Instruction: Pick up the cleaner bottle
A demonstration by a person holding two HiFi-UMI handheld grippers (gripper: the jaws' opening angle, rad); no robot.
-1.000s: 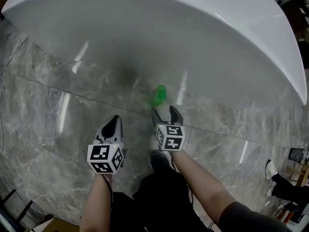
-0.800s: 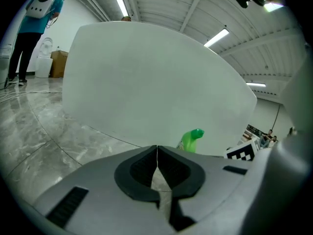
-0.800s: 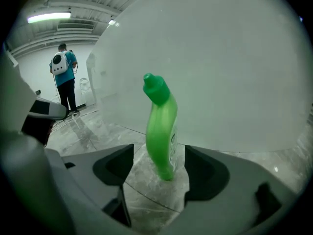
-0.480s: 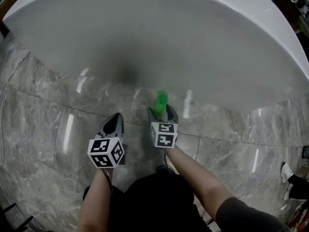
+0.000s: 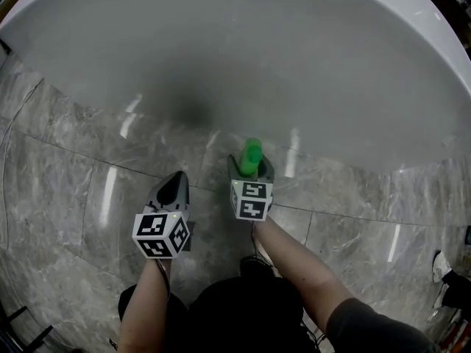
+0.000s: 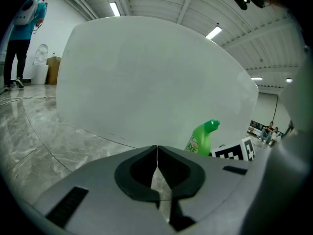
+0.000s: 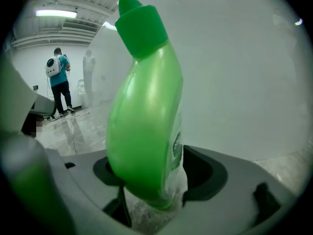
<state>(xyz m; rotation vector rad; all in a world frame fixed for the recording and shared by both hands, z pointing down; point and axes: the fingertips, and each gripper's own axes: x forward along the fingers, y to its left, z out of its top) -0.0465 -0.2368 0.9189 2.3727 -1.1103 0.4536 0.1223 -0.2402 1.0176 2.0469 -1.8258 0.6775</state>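
The green cleaner bottle [image 5: 251, 157] stands upright between the jaws of my right gripper [image 5: 250, 166], just in front of the white tub. In the right gripper view the cleaner bottle [image 7: 146, 116] fills the middle, its cap up, with both grey jaws of my right gripper [image 7: 156, 180] closed against its lower body. My left gripper [image 5: 174, 178] hangs to the left of it, apart from the bottle, shut with nothing in it. In the left gripper view the jaws of my left gripper [image 6: 157, 153] meet in a thin line, and the cleaner bottle [image 6: 203, 137] shows beyond them to the right.
A large white rounded tub [image 5: 257, 43] spans the far side of the grey marble floor [image 5: 66, 190]. The person's legs are below the grippers. Someone in a teal top with a backpack [image 7: 57, 82] stands far off, near a cardboard box [image 6: 53, 68].
My right gripper moved forward round the bottle and closed on it. The left gripper stayed roughly where it was.
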